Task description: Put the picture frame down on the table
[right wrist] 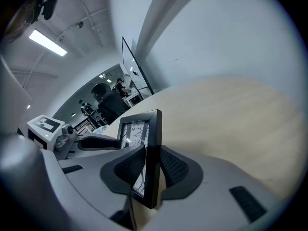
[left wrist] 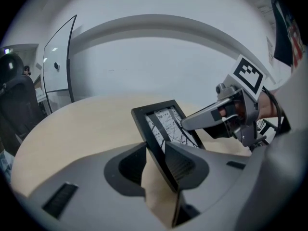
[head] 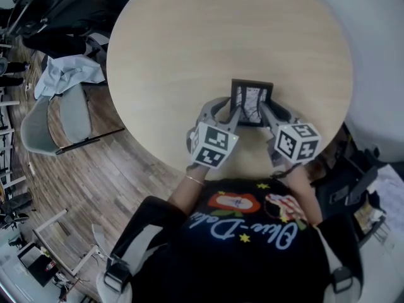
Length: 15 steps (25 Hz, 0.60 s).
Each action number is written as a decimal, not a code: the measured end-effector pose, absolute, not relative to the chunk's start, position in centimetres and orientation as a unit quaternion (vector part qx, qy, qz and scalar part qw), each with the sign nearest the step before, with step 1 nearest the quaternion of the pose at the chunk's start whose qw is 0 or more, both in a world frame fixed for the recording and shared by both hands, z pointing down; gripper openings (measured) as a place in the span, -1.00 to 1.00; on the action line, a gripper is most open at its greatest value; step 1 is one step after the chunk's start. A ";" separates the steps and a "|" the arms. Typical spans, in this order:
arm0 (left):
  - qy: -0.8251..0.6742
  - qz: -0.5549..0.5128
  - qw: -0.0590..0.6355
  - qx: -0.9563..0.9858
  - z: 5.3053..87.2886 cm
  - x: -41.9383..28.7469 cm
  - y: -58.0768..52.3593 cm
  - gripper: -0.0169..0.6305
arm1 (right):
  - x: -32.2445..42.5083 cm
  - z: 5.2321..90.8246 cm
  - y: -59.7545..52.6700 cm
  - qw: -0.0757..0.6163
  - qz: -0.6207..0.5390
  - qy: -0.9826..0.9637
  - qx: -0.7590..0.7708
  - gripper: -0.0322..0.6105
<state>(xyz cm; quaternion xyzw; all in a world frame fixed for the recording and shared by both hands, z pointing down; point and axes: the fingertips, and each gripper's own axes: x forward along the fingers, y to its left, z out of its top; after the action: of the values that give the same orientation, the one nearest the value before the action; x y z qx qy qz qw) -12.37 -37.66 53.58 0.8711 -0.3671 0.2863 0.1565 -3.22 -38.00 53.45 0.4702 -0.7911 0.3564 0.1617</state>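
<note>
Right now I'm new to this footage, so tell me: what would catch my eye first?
The small black picture frame with a line drawing, close to the person's edge of the round pale wooden table. The left gripper and the right gripper each pinch one side of it.

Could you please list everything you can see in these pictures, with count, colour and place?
picture frame: one, black, held by both side edges over the table's near part.
table: one, light wood, round, in front of the person.
chair: one, grey, left of the table.
cloth: one, pale blue, lying on that chair.
office chair: one, black, upper left.
T-shirt: one, black with print, on the person.
left gripper: one, grey, shut on the picture frame's left edge.
right gripper: one, grey, shut on its right edge.
</note>
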 end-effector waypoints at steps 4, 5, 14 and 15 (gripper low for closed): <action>-0.364 0.289 0.163 0.870 54.1 -12.3 -38.2 -0.57 | -3.2 53.9 -38.7 0.183 0.338 -0.791 0.476 -0.65; -0.364 0.289 0.165 0.870 54.2 -12.3 -38.4 -0.57 | -3.2 54.1 -38.8 0.188 0.335 -0.791 0.476 -0.64; -0.370 0.289 0.184 0.863 55.3 -12.4 -39.2 -0.57 | -3.2 55.4 -39.8 0.245 0.302 -0.782 0.487 -0.62; -0.371 0.291 0.184 0.862 55.4 -12.3 -39.3 -0.57 | -3.1 55.5 -39.8 0.250 0.301 -0.780 0.488 -0.62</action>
<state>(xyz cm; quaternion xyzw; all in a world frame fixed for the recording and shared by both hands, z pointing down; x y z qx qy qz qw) -12.29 -39.26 55.37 0.8622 -0.3715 0.2908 0.1844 -3.10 -39.84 55.48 0.4882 -0.7801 0.3013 0.2497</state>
